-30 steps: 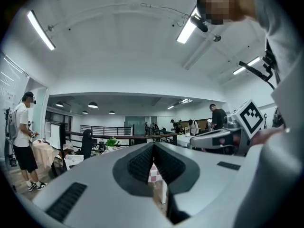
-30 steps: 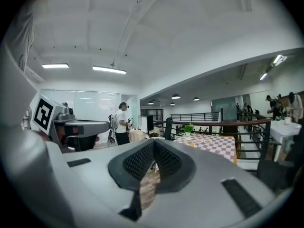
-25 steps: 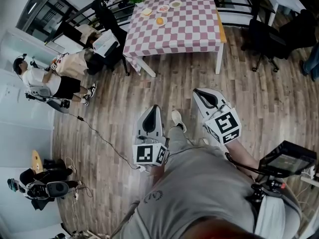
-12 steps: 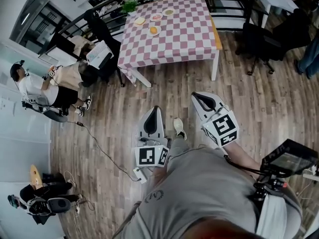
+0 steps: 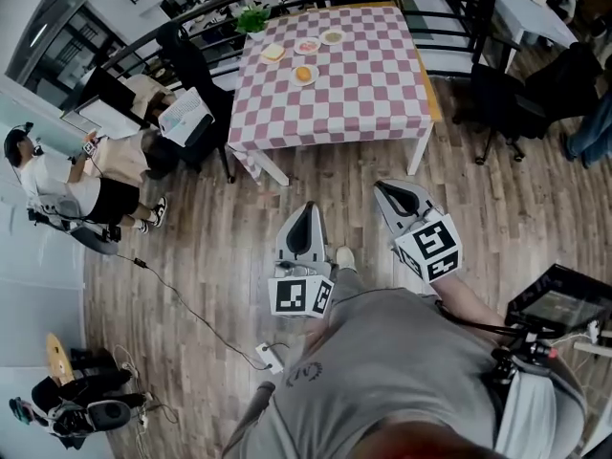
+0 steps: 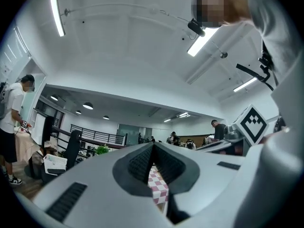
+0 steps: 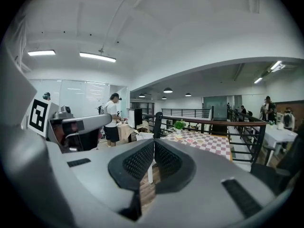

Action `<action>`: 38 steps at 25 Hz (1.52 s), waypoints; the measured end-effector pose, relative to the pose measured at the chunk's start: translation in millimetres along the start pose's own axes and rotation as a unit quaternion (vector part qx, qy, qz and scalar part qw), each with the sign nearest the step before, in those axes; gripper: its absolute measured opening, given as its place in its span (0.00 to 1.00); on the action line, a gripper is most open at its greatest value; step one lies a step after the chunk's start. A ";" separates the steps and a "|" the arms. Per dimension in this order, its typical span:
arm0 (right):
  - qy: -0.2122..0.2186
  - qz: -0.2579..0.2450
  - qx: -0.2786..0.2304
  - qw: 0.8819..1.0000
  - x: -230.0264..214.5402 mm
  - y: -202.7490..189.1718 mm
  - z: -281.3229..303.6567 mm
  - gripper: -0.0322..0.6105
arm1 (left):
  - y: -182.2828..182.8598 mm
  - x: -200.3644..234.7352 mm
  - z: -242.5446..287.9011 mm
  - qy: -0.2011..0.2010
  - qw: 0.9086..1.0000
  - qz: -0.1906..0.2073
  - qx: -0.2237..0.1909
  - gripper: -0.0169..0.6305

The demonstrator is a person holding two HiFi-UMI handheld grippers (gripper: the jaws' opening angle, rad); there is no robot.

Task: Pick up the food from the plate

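1. Far ahead, on table (image 5: pixel 368 89), far-left corner: four plates (image 5: pixel 333 37) of food (image 5: pixel 304 73), too small to identify.
2. Left gripper (image 5: pixel 307 208) and right gripper (image 5: pixel 384 189): jaws pressed together, nothing held, well short of table.
3. Bare floor (image 5: pixel 220 247) between; chairs (image 5: pixel 502 92) flanking table; torso (image 5: pixel 402 371) hiding nearer floor.

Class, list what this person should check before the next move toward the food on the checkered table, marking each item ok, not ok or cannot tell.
1. Food sits on plates on the checkered table: ok.
2. Table within reach: not ok; both grippers are over the wooden floor, short of it.
3. Left gripper empty: ok, jaws together on nothing.
4. Right gripper empty: ok, likewise.
5. Jaws open for a grasp: not ok.
6. Kind of food: cannot tell, too small.
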State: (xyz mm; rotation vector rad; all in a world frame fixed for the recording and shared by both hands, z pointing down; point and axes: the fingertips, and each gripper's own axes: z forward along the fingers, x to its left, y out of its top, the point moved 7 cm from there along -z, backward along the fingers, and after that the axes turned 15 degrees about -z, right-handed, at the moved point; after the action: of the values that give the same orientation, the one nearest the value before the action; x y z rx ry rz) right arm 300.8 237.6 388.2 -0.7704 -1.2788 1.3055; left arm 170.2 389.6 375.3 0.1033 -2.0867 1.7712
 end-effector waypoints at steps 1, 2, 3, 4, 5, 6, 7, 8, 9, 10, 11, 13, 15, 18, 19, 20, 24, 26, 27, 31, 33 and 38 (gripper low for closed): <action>-0.002 0.002 0.006 1.000 -2.0 3.4 12.5 0.07 | 4.7 11.2 8.5 -0.003 1.000 -0.003 0.000 0.04; -0.004 0.002 0.009 1.000 -3.6 8.1 24.6 0.07 | 9.8 22.5 16.6 -0.006 1.000 -0.005 0.000 0.04; -0.007 -0.001 0.011 1.000 -5.2 13.7 36.4 0.07 | 14.9 33.7 24.4 -0.009 1.000 -0.007 0.001 0.04; -0.011 -0.005 0.012 1.000 -7.3 19.6 48.0 0.07 | 19.4 44.8 32.5 -0.013 1.000 -0.007 0.003 0.04; -0.017 -0.009 0.014 1.000 -10.2 25.2 59.5 0.07 | 22.9 55.8 40.7 -0.016 1.000 -0.007 0.005 0.04; -0.023 -0.010 0.015 1.000 -13.3 29.8 71.2 0.07 | 25.5 66.8 49.1 -0.020 1.000 -0.008 0.007 0.04; -0.029 -0.010 0.017 0.999 -16.5 33.6 82.9 0.07 | 27.5 77.9 57.3 -0.024 1.000 -0.009 0.009 0.04; -0.035 -0.008 0.018 0.999 -19.2 36.7 94.6 0.07 | 29.4 88.7 65.2 -0.028 1.000 -0.010 0.012 0.04; -0.040 -0.007 0.019 0.999 -21.2 39.0 106.0 0.07 | 31.6 98.8 72.7 -0.032 0.999 -0.010 0.015 0.04; -0.044 -0.007 0.020 0.999 -22.7 40.9 116.7 0.07 | 33.7 108.1 79.6 -0.037 0.999 -0.009 0.018 0.04; -0.048 -0.007 0.022 0.999 -23.8 42.3 126.6 0.07 | 35.7 116.4 85.9 -0.044 0.999 -0.008 0.021 0.04; -0.056 -0.006 0.025 0.998 -25.6 44.8 145.8 0.07 | 38.9 131.7 97.0 -0.060 0.998 -0.004 0.026 0.04; -0.065 -0.003 0.027 0.998 -26.2 46.8 164.1 0.07 | 39.6 147.8 107.8 -0.076 0.997 0.000 0.033 0.04; -0.082 -0.001 0.030 0.996 -25.8 43.4 183.6 0.07 | 35.0 169.8 125.5 -0.097 0.994 -0.003 0.050 0.04; -0.086 -0.001 0.034 0.996 -25.9 40.5 188.2 0.07 | 31.5 176.5 131.9 -0.103 0.993 -0.004 0.055 0.04; -0.090 0.000 0.040 0.995 -26.3 37.4 192.3 0.07 | 27.9 183.0 138.6 -0.108 0.992 -0.005 0.060 0.04; -0.100 0.003 0.072 0.992 -27.9 24.9 198.7 0.07 | 19.8 197.5 158.0 -0.123 0.989 -0.008 0.077 0.04; -0.111 0.011 0.081 0.990 -31.7 17.1 198.7 0.07 | 14.8 198.5 166.8 -0.133 0.988 -0.008 0.082 0.04; -0.115 0.016 0.085 0.990 -34.4 13.3 199.6 0.07 | 12.4 198.8 171.7 -0.135 0.987 -0.009 0.085 0.04; -0.115 0.029 0.092 0.989 -44.3 2.0 211.2 0.07 | 9.5 198.9 183.1 -0.132 0.987 -0.014 0.087 0.04; -0.104 0.033 0.090 0.990 -50.6 -1.8 224.5 0.07 | 8.6 200.5 185.5 -0.123 0.989 -0.014 0.086 0.04; -0.061 0.028 0.059 0.996 -69.4 9.7 277.0 0.07 | 15.4 218.7 201.2 -0.078 0.993 -0.013 0.084 0.04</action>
State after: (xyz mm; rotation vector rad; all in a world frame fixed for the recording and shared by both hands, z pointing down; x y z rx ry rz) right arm 48.6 107.0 420.0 -0.6550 -1.2708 1.4797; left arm -85.8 242.6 412.9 0.3247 -2.0266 1.9770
